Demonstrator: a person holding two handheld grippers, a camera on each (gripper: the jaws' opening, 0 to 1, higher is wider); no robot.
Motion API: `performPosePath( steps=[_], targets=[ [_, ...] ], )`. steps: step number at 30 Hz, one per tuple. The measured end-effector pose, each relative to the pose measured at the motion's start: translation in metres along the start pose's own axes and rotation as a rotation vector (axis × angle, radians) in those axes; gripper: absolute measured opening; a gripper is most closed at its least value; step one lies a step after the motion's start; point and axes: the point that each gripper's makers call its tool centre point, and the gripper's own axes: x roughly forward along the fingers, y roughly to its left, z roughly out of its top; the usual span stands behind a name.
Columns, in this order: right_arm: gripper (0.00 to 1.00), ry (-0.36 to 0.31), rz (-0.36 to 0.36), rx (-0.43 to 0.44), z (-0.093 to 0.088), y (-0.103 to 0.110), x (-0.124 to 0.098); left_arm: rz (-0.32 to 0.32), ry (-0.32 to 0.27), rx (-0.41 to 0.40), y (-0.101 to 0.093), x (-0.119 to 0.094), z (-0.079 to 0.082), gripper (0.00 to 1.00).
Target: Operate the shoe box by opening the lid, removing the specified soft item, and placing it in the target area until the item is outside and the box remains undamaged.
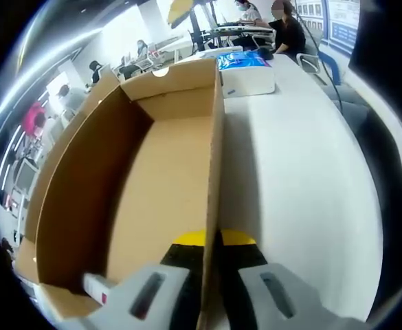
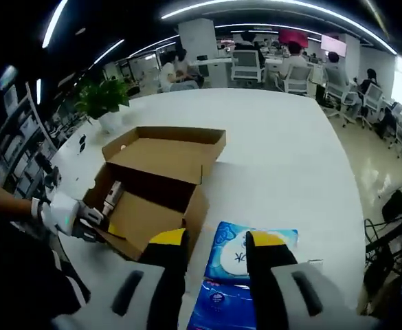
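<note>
shoe box (image 2: 156,189) stands open on the white table (image 2: 290,158), lid folded back, interior bare cardboard. left gripper (image 1: 211,271) is clenched on one side wall, one jaw inside, one outside. right gripper (image 2: 214,251) holds its jaws parted above a blue tissue pack (image 2: 238,278) lying just beside the box. the pack likely handles light, soft and slippery in its film wrap; grasp across its middle. printing on the pack is too small to read. the thin cardboard wall may crease under hard pinching.

one open shoe box (image 2: 152,199), one blue tissue pack (image 2: 238,278), one potted plant (image 2: 104,103), two tongs (image 1: 211,258)
</note>
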Motion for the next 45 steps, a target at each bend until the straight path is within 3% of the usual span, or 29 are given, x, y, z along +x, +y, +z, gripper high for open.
performPosePath(
  steps=[5, 15, 21, 24, 36, 42, 45],
  targets=[
    [0.36, 0.025, 0.054, -0.022, 0.011, 0.030, 0.020, 0.002, 0.000, -0.001, 0.000, -0.001, 0.001, 0.03],
    [0.36, -0.014, 0.138, -0.080, 0.032, 0.092, 0.052, 0.002, -0.001, 0.003, -0.001, -0.003, 0.002, 0.03],
    [0.36, 0.007, 0.192, -0.058, 0.037, 0.118, 0.070, 0.007, -0.001, -0.003, -0.001, -0.002, 0.001, 0.03],
    [0.36, 0.018, 0.210, -0.051, 0.035, 0.124, 0.084, 0.006, -0.001, -0.003, -0.001, -0.001, 0.001, 0.03],
    [0.36, 0.076, 0.264, -0.041, 0.028, 0.166, 0.099, 0.009, -0.003, 0.010, -0.001, -0.002, 0.001, 0.03],
    [0.36, 0.120, 0.283, -0.031, 0.026, 0.173, 0.122, 0.009, -0.003, 0.010, -0.001, 0.000, 0.000, 0.03],
    [0.36, 0.128, 0.286, -0.033, 0.027, 0.183, 0.123, 0.013, -0.004, 0.010, -0.001, 0.001, 0.000, 0.03]
  ],
)
